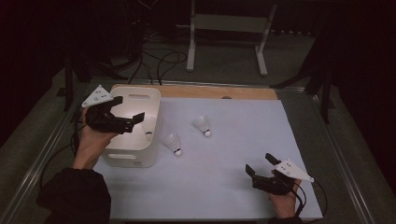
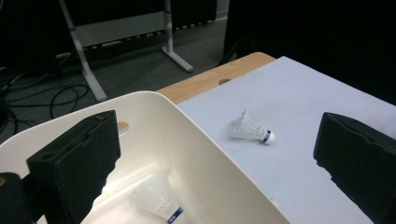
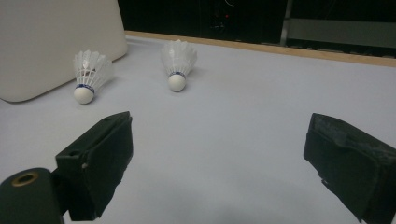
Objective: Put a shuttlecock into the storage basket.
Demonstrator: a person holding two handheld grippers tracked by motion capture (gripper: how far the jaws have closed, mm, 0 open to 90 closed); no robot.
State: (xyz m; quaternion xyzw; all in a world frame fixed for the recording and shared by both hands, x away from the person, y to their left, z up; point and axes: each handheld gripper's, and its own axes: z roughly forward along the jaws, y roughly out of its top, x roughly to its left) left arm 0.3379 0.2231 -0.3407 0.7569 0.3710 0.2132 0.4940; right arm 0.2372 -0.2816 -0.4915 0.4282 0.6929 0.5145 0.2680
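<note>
The left tool [image 1: 127, 110] is held up over the white rounded plastic bin [image 1: 152, 144], wrist cocked, jaws wide apart w/ nothing between them; the person's left hand [image 1: 93, 140] and dark sleeve rise from the bottom-left of the high view. The right tool [image 1: 261, 165] sits low near the front right corner of the pale blue surface [image 1: 233, 140], jaws also spread and empty, well apart from everything. Inside the bin a white feathered shuttlecock w/ a blue band [image 2: 156, 201] lies on the floor, blurred and partly cut off at the bottom edge of the left gripper view. A second white shuttlecock [image 1: 173, 143] lies on the surface just beside the bin's right wall, cork toward the person; a third one [image 1: 202, 126] lies a bit farther right and back. The bin's rim hides most of its inside in the high view.
</note>
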